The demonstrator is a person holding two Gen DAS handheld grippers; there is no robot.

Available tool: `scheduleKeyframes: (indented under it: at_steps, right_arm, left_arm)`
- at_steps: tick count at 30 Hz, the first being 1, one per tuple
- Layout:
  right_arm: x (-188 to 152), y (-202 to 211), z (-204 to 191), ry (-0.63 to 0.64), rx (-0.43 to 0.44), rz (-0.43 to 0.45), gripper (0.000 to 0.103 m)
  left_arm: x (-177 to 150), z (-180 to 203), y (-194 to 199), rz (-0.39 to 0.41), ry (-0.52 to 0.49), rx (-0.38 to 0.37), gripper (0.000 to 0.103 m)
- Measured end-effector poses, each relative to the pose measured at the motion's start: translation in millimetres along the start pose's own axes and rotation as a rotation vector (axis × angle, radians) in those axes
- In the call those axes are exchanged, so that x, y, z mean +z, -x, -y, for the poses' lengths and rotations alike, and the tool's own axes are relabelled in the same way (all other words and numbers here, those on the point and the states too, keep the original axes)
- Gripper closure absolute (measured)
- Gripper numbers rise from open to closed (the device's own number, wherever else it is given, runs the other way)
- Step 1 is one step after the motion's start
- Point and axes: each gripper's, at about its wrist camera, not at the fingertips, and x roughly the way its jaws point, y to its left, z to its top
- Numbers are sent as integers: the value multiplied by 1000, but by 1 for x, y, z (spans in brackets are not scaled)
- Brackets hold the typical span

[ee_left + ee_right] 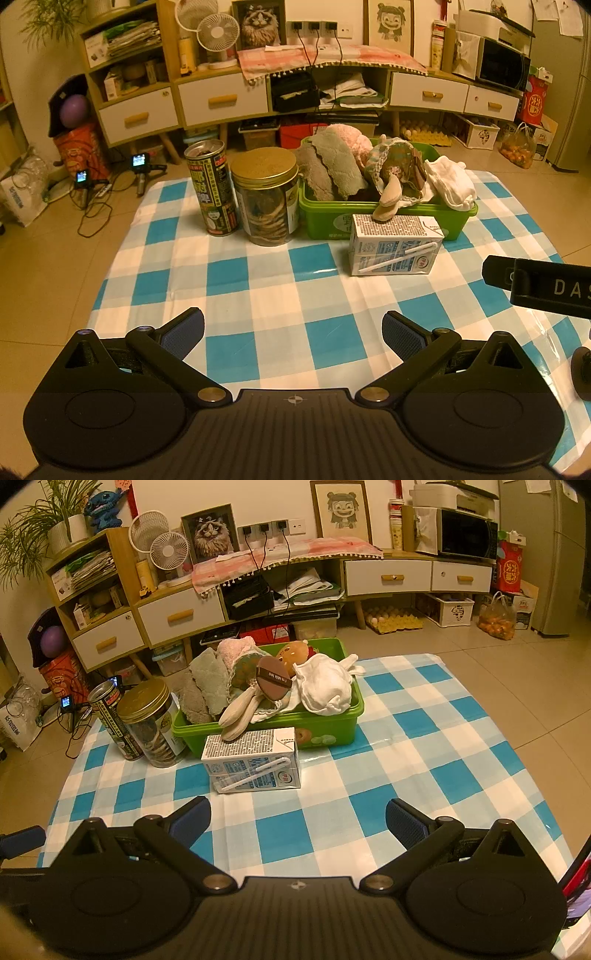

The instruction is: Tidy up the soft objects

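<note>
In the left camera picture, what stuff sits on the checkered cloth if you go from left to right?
Tall black and yellow printed can → clear jar with gold lid → green plastic bin of soft things, with the white milk carton lying in front of it.

Ahead of the black left gripper lies a blue-and-white checked tablecloth. Beyond it, a green bin holds grey-green towels, a white cloth and a brown powder puff; a gold-lidded jar stands further left.
</note>
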Motion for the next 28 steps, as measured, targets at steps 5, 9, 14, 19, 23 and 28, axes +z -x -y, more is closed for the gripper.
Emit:
scheduleKeyframes:
  at_steps: [5,9,14,19,23,28]
  right_arm:
    - [0,0,0,0,-1,0,32]
    - [0,0,0,0,-1,1,32]
    - [0,0,0,0,-1,0,32]
    - [-1,0,-1,4,-1,-3,32]
    - [-1,0,-1,4,0,-3,32]
    - [-1,0,-1,2,-1,-2,32]
  left_arm:
    - [0,0,0,0,0,0,5]
    - [0,0,0,0,-2,1,5]
    - [0,0,0,1,-1,2,5]
    - [0,1,0,0,-2,3,5]
    - [0,0,0,0,-4,17,5]
    - [-2,-3,0,-3,-3,19,5]
